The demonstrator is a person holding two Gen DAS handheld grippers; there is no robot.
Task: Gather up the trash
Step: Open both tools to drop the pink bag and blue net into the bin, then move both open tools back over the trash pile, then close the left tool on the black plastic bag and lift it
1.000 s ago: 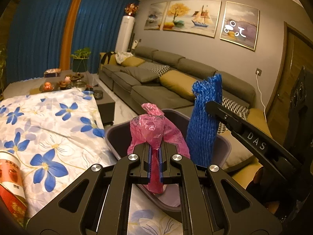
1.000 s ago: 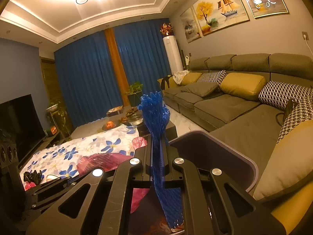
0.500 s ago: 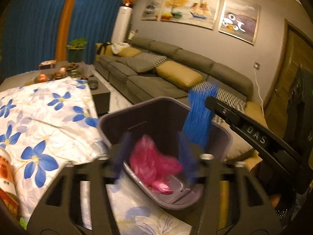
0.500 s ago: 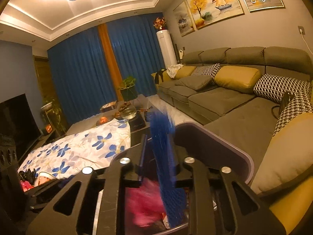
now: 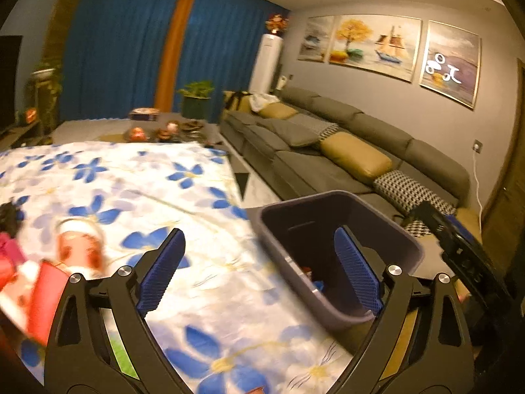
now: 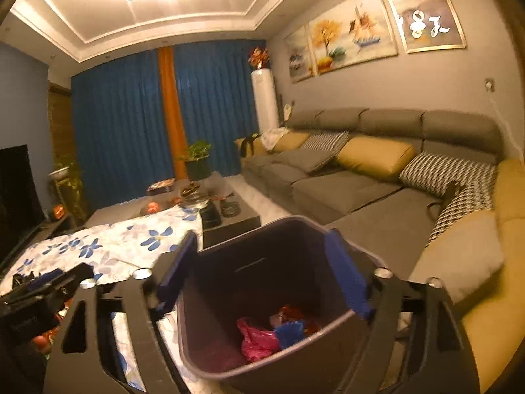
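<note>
Left gripper (image 5: 259,272): jaws spread wide, having just been opening; nothing between the blue pads (image 5: 160,272). It hangs over the edge of the floral cloth (image 5: 137,190), its right pad in front of the bin's near wall.
Right gripper (image 6: 262,275): jaws also spread wide, having just been opening; nothing between them. It is aimed down into the bin, one finger either side of the opening as seen from its own camera. In the left wrist view it shows only as a dark bar at the right edge (image 5: 459,246).
Bin (image 6: 295,229): dark purple, open-topped, tilted toward the right camera, standing between the cloth-covered table and the sofa (image 6: 361,177).
Pink bag (image 6: 257,339): crumpled, lying on the bin floor, clear of both grippers.
Blue net (image 6: 290,331): bunched up on the bin floor, touching the pink bag on its right side.
Red scrap (image 6: 290,313): just behind the net in the bin; what it is cannot be told.
Can (image 5: 80,246): red and white, blurred, on the cloth left of the left gripper.
Red box (image 5: 42,298): blurred, just in front of the can at the left edge.
Dark bundle (image 5: 8,218): small, at the far left of the cloth, too blurred to tell.
Far table end: bowls and fruit near a potted plant (image 5: 197,98).
</note>
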